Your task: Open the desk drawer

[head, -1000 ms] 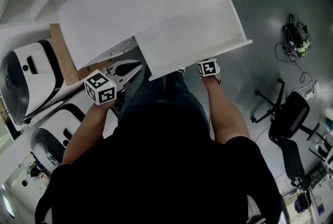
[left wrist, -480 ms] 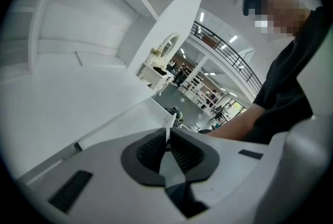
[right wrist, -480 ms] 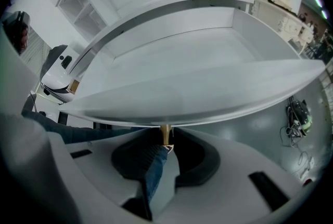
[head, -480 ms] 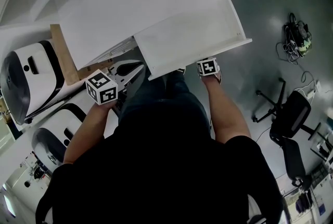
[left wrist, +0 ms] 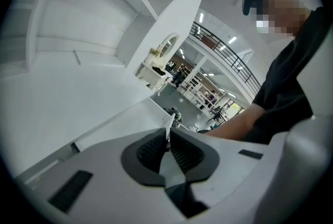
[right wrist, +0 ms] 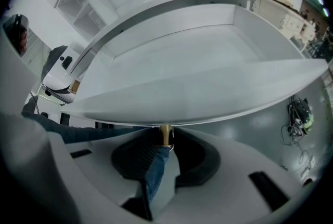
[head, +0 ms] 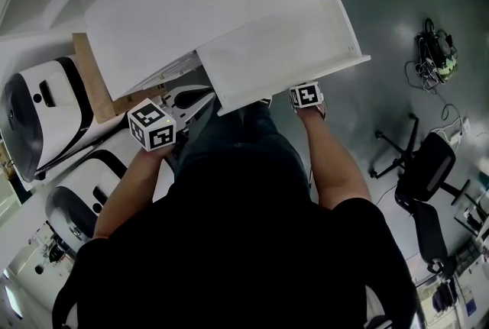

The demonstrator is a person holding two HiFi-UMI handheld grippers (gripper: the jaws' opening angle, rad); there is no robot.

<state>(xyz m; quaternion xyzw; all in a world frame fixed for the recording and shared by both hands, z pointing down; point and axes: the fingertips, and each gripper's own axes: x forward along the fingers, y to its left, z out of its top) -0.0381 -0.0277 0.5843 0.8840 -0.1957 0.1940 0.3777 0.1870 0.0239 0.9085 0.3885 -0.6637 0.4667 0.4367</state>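
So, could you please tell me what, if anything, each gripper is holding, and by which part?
The right gripper holds the drawer by its gold knob, pinched between the fingers. The left gripper is shut on nothing.

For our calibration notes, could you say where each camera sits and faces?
Head view: on the head, steeply down at the drawer; both forearms show.
Left gripper view: along left gripper's shut jaws, past the desk; torso shows.
Right gripper view: along right gripper, jaws on the knob; jeans show.
Head and right views share the drawer.

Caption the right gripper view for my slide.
Right gripper grips the brass knob of the open, empty white drawer.
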